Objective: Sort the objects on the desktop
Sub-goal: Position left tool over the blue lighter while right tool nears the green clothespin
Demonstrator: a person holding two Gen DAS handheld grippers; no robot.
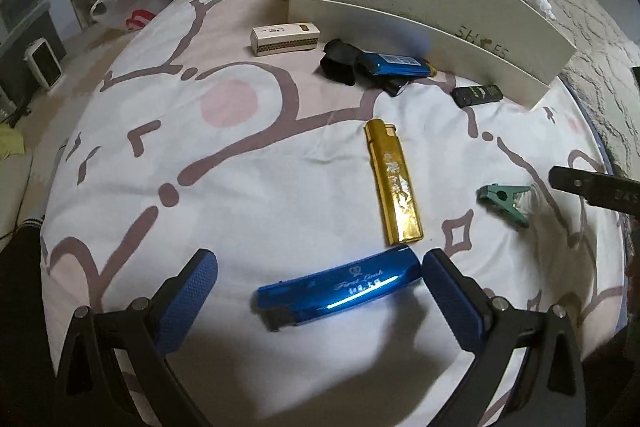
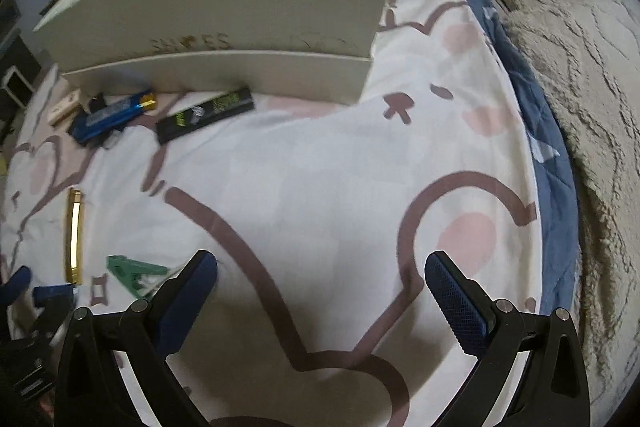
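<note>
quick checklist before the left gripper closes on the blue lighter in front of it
1. Left gripper open: ok, the jaws stand wide apart.
2. Blue lighter between the jaws: ok, though it lies slanted, its upper end close to the right-hand one.
3. Gold lighter out of the way: not ok, its near end sits right by the blue lighter's tip; whether they touch, cannot tell.
4. Right gripper free: ok, open over bare bedsheet, nothing between its jaws.
5. Green clip clear of the grasp: ok, off to the side.
6. Room in the white box: cannot tell.
</note>
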